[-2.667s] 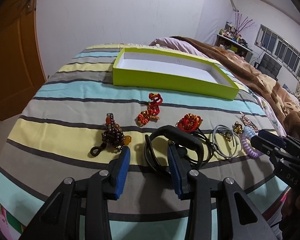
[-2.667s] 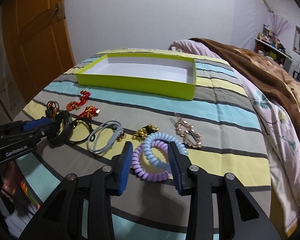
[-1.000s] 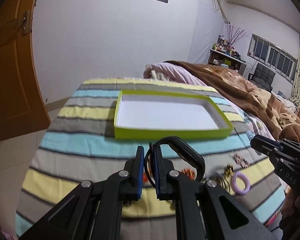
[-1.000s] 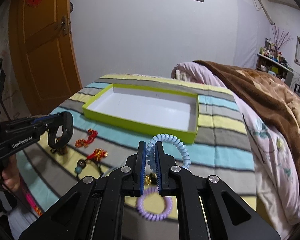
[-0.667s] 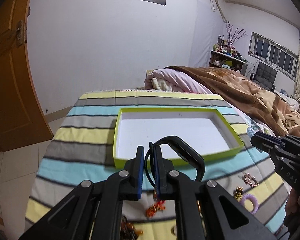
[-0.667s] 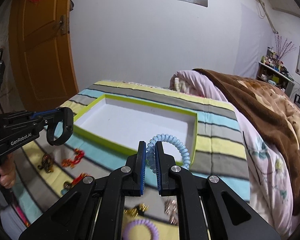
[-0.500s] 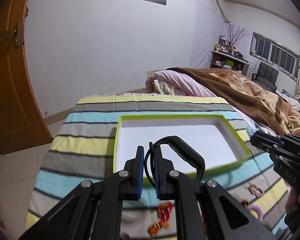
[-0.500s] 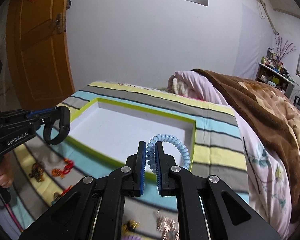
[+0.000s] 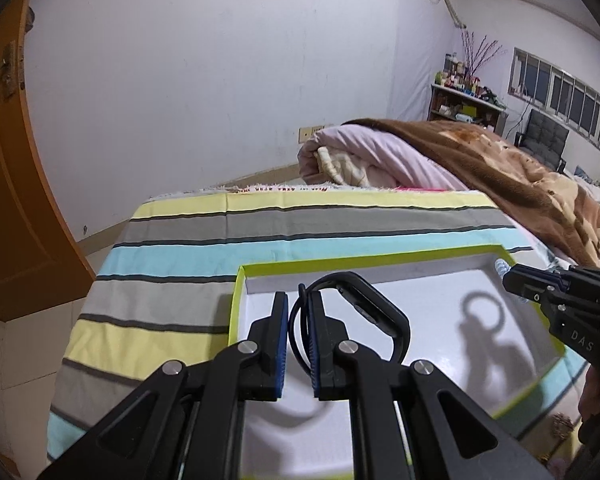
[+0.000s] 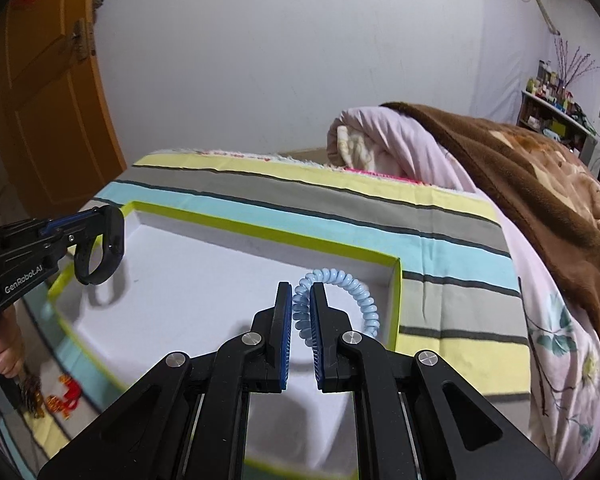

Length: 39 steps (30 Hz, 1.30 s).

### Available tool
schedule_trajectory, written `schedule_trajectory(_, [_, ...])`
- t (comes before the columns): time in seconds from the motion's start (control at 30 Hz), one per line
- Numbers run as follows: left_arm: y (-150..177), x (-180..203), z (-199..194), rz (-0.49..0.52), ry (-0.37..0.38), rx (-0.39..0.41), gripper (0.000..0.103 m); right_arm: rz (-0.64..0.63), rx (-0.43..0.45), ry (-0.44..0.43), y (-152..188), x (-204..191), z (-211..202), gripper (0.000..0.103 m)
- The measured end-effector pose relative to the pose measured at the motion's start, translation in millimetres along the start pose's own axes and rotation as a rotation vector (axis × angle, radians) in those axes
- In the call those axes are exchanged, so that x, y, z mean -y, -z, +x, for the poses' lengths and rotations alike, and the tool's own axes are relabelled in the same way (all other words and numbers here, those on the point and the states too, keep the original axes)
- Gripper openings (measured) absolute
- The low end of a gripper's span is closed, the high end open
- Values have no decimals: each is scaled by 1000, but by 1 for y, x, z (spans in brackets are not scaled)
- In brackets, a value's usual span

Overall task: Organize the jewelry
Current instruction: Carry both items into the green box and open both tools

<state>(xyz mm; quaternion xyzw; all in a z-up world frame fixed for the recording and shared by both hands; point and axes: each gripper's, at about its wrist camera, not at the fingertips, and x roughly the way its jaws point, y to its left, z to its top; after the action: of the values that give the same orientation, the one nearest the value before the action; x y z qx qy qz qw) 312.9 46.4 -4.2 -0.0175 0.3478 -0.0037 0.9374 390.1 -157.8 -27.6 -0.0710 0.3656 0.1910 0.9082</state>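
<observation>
My left gripper (image 9: pixel 298 308) is shut on a black wristband (image 9: pixel 374 312), which hangs over the left part of the lime-green tray (image 9: pixel 236 300). In the right wrist view the same black wristband (image 10: pixel 108 248) hangs above the tray's left end. My right gripper (image 10: pixel 301 300) is shut on a light blue spiral hair tie (image 10: pixel 352 284), held over the right end of the lime-green tray (image 10: pixel 396 304), near its far right corner. From the left wrist view only the tip of the light blue hair tie (image 9: pixel 501 267) shows at the right gripper's nose. The tray's white floor is bare.
The tray lies on a striped bedspread (image 9: pixel 172 248). A brown blanket (image 10: pixel 540 184) and pink quilt (image 10: pixel 380 136) are heaped to the right. Red and gold trinkets (image 10: pixel 64 396) lie on the spread near the tray's left front. An orange door (image 10: pixel 40 80) stands at left.
Both grippers have carried their items forward from above the loose jewelry to above the tray. The tray has grown larger in both views, and the jewelry has slid out below.
</observation>
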Motion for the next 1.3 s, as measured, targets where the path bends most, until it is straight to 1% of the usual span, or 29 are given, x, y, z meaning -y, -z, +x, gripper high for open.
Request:
schedule_trajectory(0.07, [-3,-3,8,-14,9,-18,10,10,-14,-3,-2,4,8,9])
schedule_trajectory(0.17, [-5,-1,19,8,-18,-52,10,24,-39,-10,-3,9,19,9])
schedule_trajectory(0.3, [-2,-1,32,12,-15,-97,10,43,-77,-11,-3,13,31,9])
schedule_trajectory(0.43, [1,-3,41,2,-9,-128,10,64,-83,-16,-4,17,34,9])
schedule_trajectory(0.63, [-1,-6,50,-7,-5,-144,11,67,-111,-20,-5,18,43,10])
schedule_trajectory(0.67, [-1,-6,49,-4,2,-141,11,67,-107,-20,-5,17,41,12])
schedule_trajectory(0.73, [-1,-5,48,5,1,-134,11,67,-101,-15,-5,17,40,23])
schedule_trajectory(0.8, [-1,-5,45,2,10,-127,11,77,-93,-20,-4,19,38,29])
schedule_trajectory(0.93, [0,-8,33,-10,25,-104,11,79,-81,-24,-1,18,29,30])
schedule_trajectory(1.03, [0,-7,18,0,30,-74,11,66,-62,-31,1,13,15,30])
schedule_trajectory(1.17, [1,-6,-11,5,33,-33,11,64,-30,-45,6,5,-9,30])
schedule_trajectory(1.3, [7,-3,-45,18,36,11,11,50,17,-43,14,-6,-44,30])
